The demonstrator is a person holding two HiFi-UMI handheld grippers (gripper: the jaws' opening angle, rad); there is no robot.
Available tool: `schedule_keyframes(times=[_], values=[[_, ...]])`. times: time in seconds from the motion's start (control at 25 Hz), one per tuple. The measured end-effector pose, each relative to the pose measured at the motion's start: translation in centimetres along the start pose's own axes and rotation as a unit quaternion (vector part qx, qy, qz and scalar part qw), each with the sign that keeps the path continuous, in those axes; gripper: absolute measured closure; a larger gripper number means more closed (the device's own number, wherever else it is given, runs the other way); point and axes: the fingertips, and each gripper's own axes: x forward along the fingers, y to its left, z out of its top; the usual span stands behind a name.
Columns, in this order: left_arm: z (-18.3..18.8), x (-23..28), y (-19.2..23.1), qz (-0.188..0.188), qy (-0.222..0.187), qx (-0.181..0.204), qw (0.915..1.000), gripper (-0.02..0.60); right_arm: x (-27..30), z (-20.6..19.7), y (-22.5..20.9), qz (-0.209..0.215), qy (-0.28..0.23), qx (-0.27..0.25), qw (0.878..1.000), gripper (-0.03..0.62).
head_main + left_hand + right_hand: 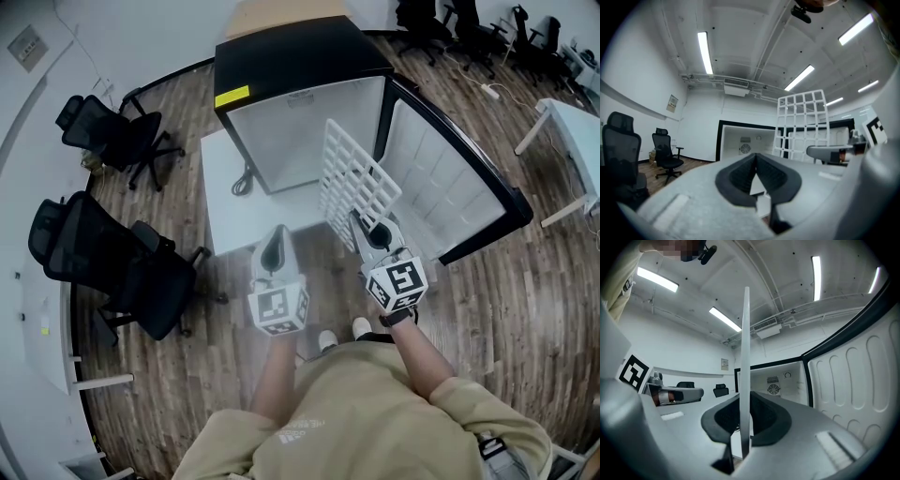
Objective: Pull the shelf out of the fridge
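Note:
The black mini fridge stands open, its door swung to the right. The white grid shelf is outside the cavity, standing on edge in front of the opening. My right gripper is shut on its near edge; in the right gripper view the shelf runs edge-on between the dark pads. My left gripper hovers to the left of the shelf, shut, with nothing in it. In the left gripper view the shelf rises to the right, in front of the fridge cavity.
The fridge rests on a low white platform. Two black office chairs stand to the left, with more chairs at the back right. A white table is at the right edge. The floor is wood.

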Motion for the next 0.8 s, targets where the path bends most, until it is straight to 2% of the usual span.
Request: schedule_keyframes(times=[0.36,0.8], values=[[-0.6,0.2,1.0,-0.008,0.003,0.000,1.0000,0.580,0.5,0.8,0.5,-0.019,-0.005,-0.013,1.000,0.565],[-1.3,0.6,0.2,-0.017,0.009,-0.010,0.9998,0.580,0.6,1.0,0.7,-0.011,0.004,-0.022,1.000,0.565]])
